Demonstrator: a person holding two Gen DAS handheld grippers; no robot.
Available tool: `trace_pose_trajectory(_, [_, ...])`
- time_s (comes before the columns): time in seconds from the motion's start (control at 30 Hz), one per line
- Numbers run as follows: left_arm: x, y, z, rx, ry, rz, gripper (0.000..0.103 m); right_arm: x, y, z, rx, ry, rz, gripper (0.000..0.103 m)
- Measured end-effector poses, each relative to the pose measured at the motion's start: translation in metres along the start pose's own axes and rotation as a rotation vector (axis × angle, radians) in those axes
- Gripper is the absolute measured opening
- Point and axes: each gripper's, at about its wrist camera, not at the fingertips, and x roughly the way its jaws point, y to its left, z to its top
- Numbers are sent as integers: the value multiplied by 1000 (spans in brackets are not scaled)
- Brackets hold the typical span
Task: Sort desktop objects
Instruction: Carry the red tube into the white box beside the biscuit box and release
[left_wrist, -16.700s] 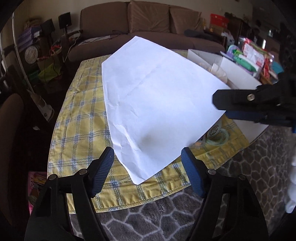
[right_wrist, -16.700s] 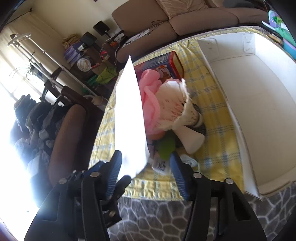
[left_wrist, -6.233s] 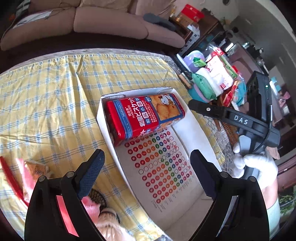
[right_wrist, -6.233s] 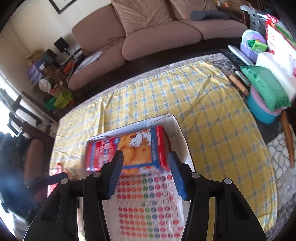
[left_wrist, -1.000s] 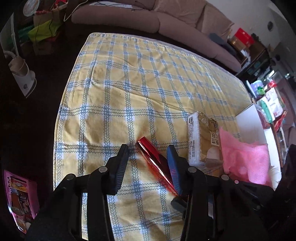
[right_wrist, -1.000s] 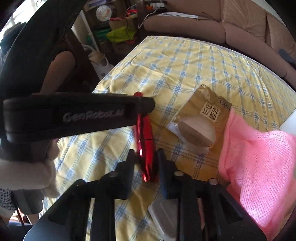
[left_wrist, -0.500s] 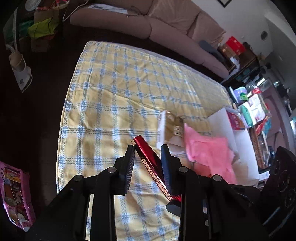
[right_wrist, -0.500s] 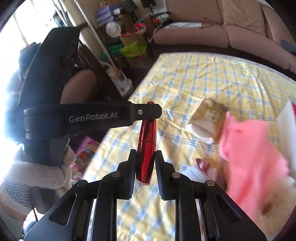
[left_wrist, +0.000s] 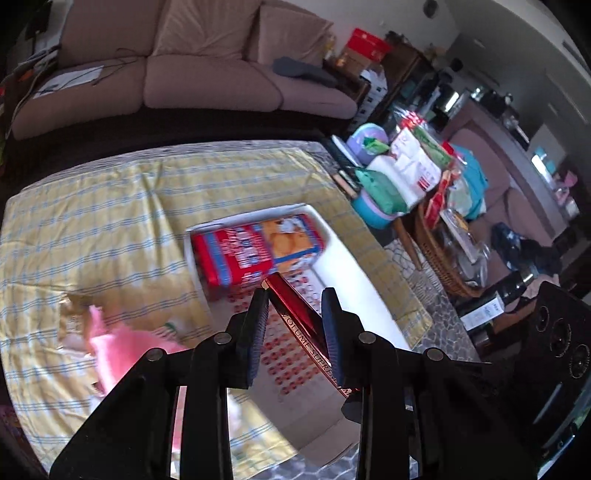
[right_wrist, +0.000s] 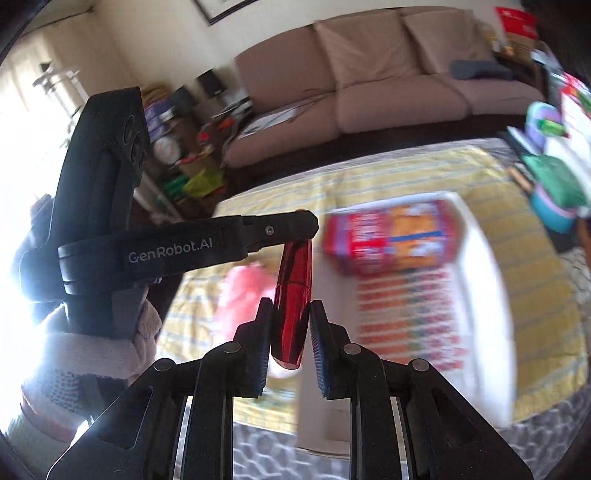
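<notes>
Red tube clamped at opposite ends by left gripper and right gripper, lifted above white tray; cookie box fills tray's far end, near half open.

The left gripper clamped a glossy red cosmetic tube between its 2 blue-padded fingers, above a white cardboard box holding a red biscuit tin on yellow checked cloth.

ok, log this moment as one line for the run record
phase: carrying | left claw: shut on red tube | right claw: shut on red tube | target: white box holding biscuit tin
</notes>
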Motion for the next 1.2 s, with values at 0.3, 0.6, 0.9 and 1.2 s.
trace_pose_trajectory(0.3, [124, -72, 33, 40, 109, 25, 26, -4, -120, 14, 104, 13, -114, 20])
trace_pose_trajectory(0.6, [165, -65, 47, 81, 126, 108, 48, 43, -142, 23, 75, 62, -194, 20])
trace_pose_trajectory(0.9, [104, -39, 34, 19, 74, 52, 57, 58, -152, 34, 121, 63, -228, 24])
trace_pose_trajectory(1.2, [36, -13, -22, 19, 81, 56, 68, -13, -122, 33, 119, -2, -217, 34])
